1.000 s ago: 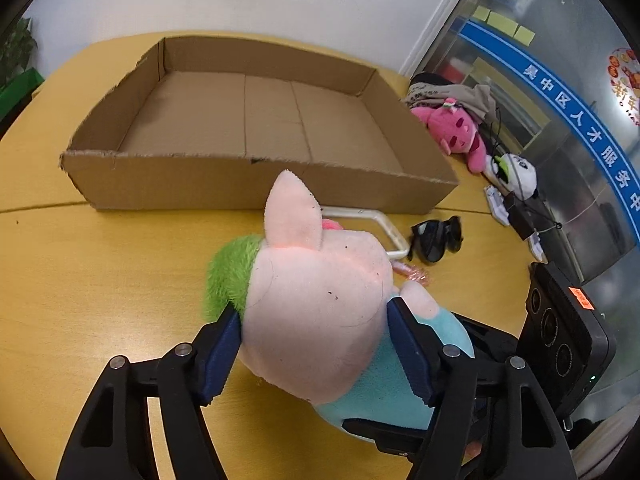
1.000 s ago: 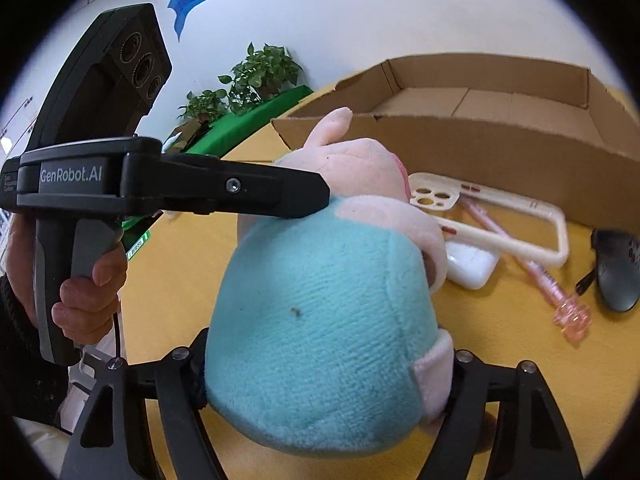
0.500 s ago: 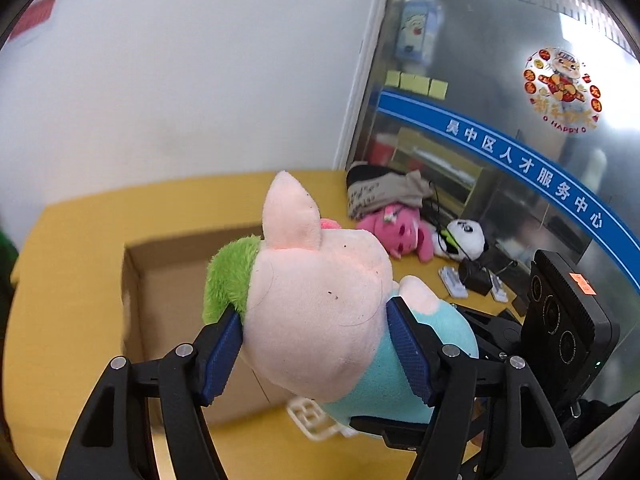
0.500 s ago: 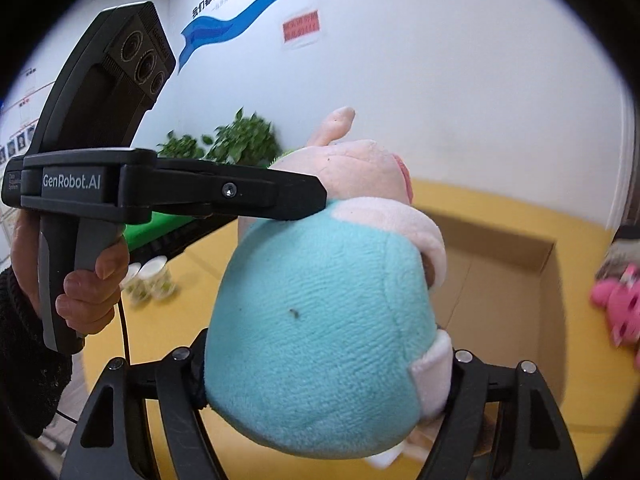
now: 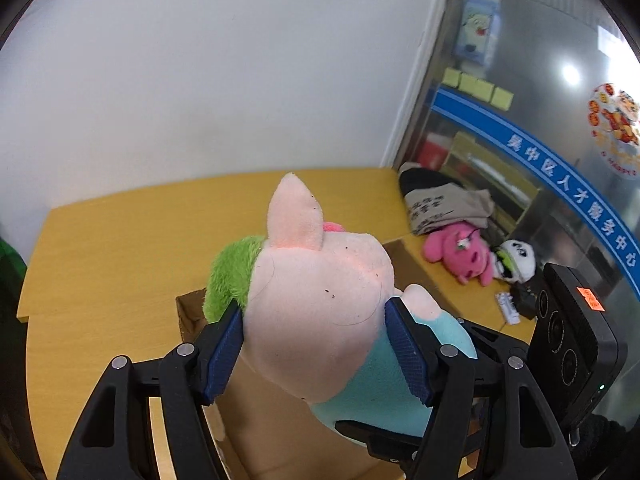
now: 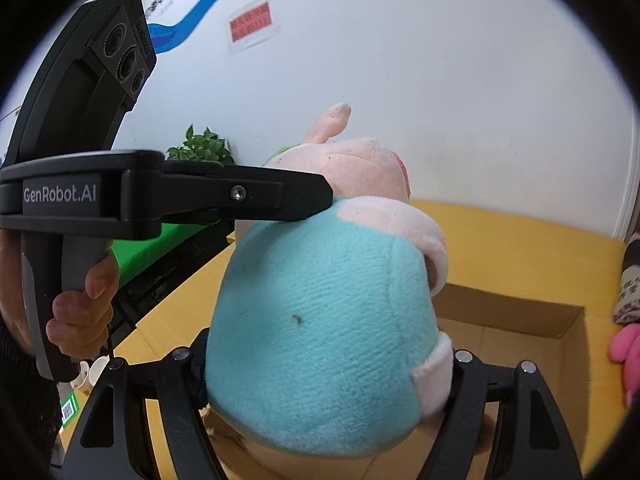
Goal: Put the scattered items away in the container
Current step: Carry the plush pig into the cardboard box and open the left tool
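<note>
Above the cardboard box [image 6: 560, 322], both grippers [image 5: 316, 344] [image 6: 328, 376] clamp the plush pig [image 5: 320, 304].

The left claw [image 5: 316, 344] pointed forward and somewhat downward, its blue-padded fingers [image 5: 224, 354] spread wide and pressed against either side of the plush pig's [image 5: 320, 300] pink head. The right claw [image 6: 324, 364] reached in from the other side, its black fingers clamped on the pig's turquoise body. A bare hand [image 6: 82, 316] in a dark sleeve gripped the left claw's handle, fingers curled around it.
</note>
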Demonstrator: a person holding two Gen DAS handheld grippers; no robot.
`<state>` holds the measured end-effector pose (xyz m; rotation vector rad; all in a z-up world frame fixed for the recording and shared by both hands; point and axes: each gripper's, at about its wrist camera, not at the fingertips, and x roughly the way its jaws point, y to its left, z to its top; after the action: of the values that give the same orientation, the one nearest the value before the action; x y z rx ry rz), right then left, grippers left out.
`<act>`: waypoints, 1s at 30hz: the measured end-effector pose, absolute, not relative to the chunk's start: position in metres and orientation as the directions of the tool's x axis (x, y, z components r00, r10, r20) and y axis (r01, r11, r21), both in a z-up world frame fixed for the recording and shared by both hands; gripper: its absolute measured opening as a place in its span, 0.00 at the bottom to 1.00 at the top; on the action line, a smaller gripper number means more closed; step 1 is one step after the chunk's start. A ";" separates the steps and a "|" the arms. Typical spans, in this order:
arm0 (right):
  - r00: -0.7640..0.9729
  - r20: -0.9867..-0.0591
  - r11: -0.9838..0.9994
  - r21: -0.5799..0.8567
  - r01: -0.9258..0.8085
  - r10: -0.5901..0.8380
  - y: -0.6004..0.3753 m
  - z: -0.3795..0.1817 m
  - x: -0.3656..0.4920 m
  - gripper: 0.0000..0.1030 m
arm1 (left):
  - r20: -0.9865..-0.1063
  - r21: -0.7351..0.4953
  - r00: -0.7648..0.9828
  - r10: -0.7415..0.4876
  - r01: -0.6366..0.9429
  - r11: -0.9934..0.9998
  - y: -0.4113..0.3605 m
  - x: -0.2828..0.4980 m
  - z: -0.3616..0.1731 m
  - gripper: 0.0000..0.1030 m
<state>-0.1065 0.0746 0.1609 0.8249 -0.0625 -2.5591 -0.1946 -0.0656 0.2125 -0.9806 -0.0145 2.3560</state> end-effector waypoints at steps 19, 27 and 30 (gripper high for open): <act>-0.527 -0.792 -0.947 0.205 0.245 -0.308 0.047 -0.002 -0.206 0.87 | -0.837 -0.227 -0.367 0.405 -0.440 -0.869 -0.046 -0.287 0.045 0.55; -0.548 -0.792 -0.955 0.146 0.258 -0.269 0.053 0.025 -0.175 0.89 | -0.780 -0.208 -0.469 0.413 -0.428 -0.880 -0.055 -0.243 0.082 0.77; -0.571 -0.775 -0.954 0.139 0.267 -0.273 0.060 0.047 -0.166 0.89 | -0.737 -0.203 -0.532 0.418 -0.415 -0.887 -0.068 -0.211 0.107 0.86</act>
<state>-0.1656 0.0602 0.0470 1.2554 -0.0093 -2.5426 -0.2108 -0.0676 0.1073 -1.1544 -0.0045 2.3981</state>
